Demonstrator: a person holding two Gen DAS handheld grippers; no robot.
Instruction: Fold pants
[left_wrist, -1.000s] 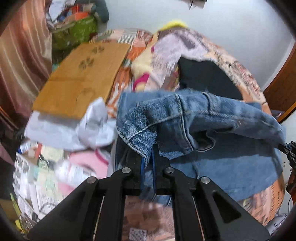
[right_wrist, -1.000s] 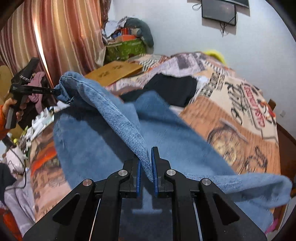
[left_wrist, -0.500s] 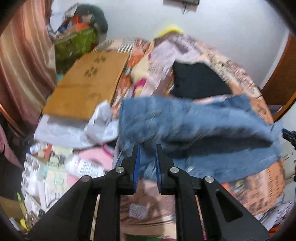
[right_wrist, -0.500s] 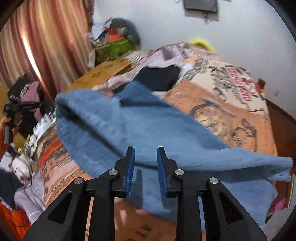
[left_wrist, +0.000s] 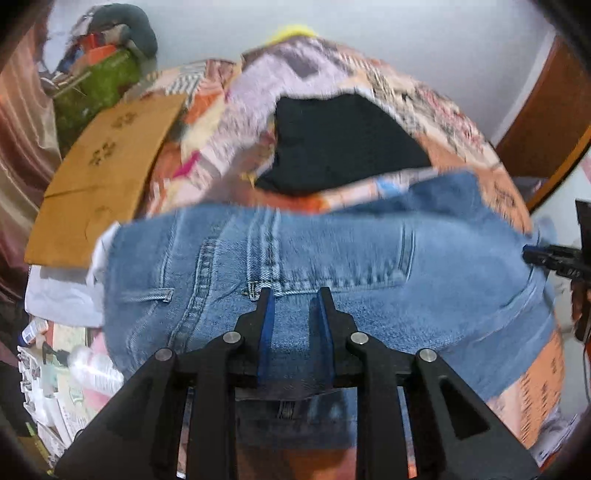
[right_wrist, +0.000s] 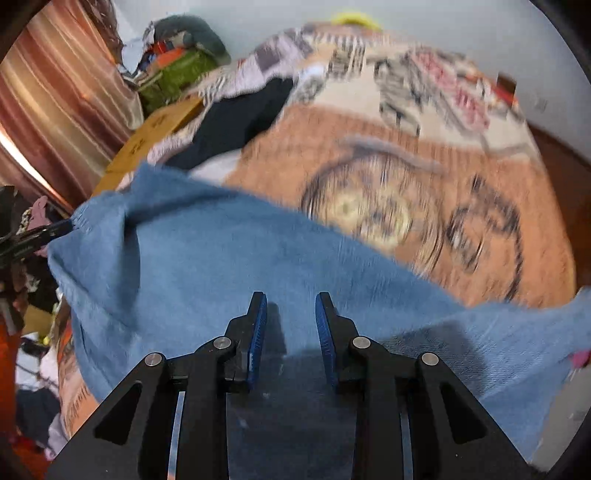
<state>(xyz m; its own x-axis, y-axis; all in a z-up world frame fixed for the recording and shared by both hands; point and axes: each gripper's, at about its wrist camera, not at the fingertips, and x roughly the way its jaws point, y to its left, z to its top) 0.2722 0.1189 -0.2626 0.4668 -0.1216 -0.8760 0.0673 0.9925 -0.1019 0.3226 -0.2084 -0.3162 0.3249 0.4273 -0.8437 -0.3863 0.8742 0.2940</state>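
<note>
Left tongs (left_wrist: 293, 295): jaws parted by a narrow gap, having just been opening, with nothing between the pads; they hang over the seat of the pants (left_wrist: 332, 258). Right tongs (right_wrist: 290, 299): jaws likewise narrowly apart, empty, above a plain stretch of the same denim. One pair of blue pants lies folded across the patterned bed cover (right_wrist: 406, 166), its edges near both pairs of tongs. Beyond lie one black garment (left_wrist: 343, 147) and one cardboard sheet (left_wrist: 107, 173).
</note>
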